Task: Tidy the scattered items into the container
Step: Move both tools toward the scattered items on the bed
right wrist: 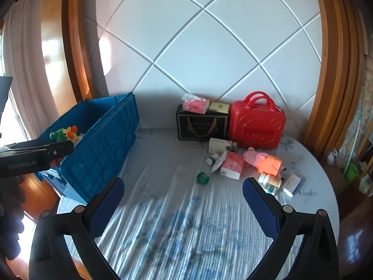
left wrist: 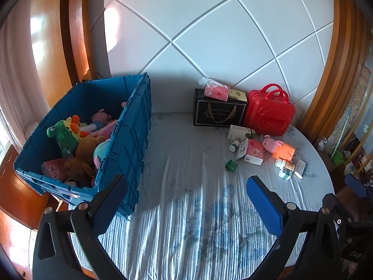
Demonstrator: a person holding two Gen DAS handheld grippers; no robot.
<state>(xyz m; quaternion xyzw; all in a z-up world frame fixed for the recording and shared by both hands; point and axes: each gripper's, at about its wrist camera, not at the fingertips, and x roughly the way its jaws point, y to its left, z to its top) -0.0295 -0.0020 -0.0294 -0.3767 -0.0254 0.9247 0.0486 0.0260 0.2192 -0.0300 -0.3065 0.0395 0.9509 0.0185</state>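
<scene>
Here, a bed [right wrist: 186,221] under a striped, flowered sheet is seen against a white quilted headboard [right wrist: 209,46] framed in wood. A blue crate [left wrist: 130,140] holding plush toys stands at its left edge; boxes, bottles and a pink pig toy [right wrist: 263,161] are scattered at the right, with open sheet between. The left tool [left wrist: 186,200] and the right tool [right wrist: 184,200] are spread wide, nothing held.

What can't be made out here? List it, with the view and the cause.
- Blue crate contents: right wrist view, near wall hides all but one green toy.
- Labels on the small bottles: both views, too small.
- Crate floor: left wrist view, plush toys cover it.
- Room at right: both views, fisheye edge distorts it.
</scene>
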